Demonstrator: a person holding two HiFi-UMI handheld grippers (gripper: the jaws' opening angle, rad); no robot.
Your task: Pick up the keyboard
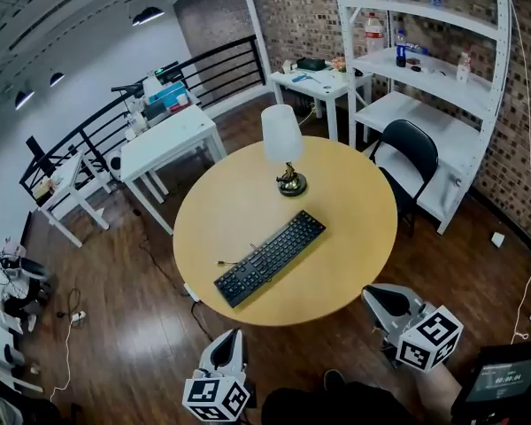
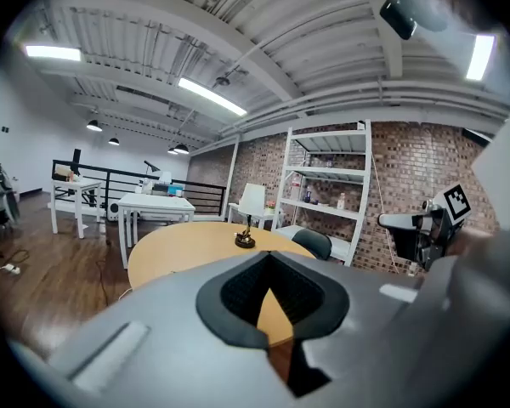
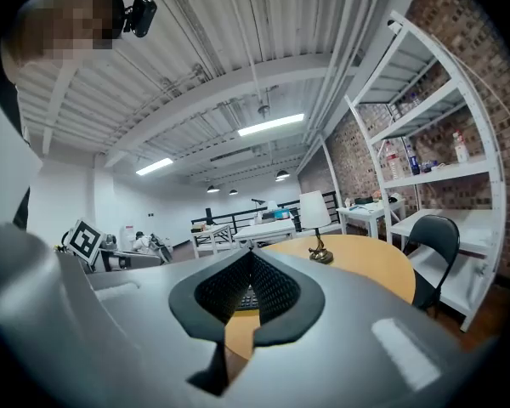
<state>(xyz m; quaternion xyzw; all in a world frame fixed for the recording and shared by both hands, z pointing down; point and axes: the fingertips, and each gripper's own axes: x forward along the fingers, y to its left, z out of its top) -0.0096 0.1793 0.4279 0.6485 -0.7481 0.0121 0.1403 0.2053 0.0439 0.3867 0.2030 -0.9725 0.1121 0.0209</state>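
A black keyboard (image 1: pixel 270 258) lies at a slant on the round wooden table (image 1: pixel 354 237), its thin cable trailing off to the left. A strip of the keyboard (image 3: pixel 240 297) shows between the jaws in the right gripper view. My left gripper (image 1: pixel 229 344) is below the table's near edge at the bottom left, shut and empty. At the bottom right my right gripper (image 1: pixel 378 296) hangs just off the table's rim, also shut with nothing in it. Both point toward the table. The keyboard is hidden in the left gripper view.
A table lamp (image 1: pixel 285 144) with a white shade stands on the table behind the keyboard. A black chair (image 1: pixel 407 153) sits at the table's right, before white shelves (image 1: pixel 434 69) on a brick wall. White desks (image 1: pixel 168 140) stand at the back left. Cables lie on the wooden floor.
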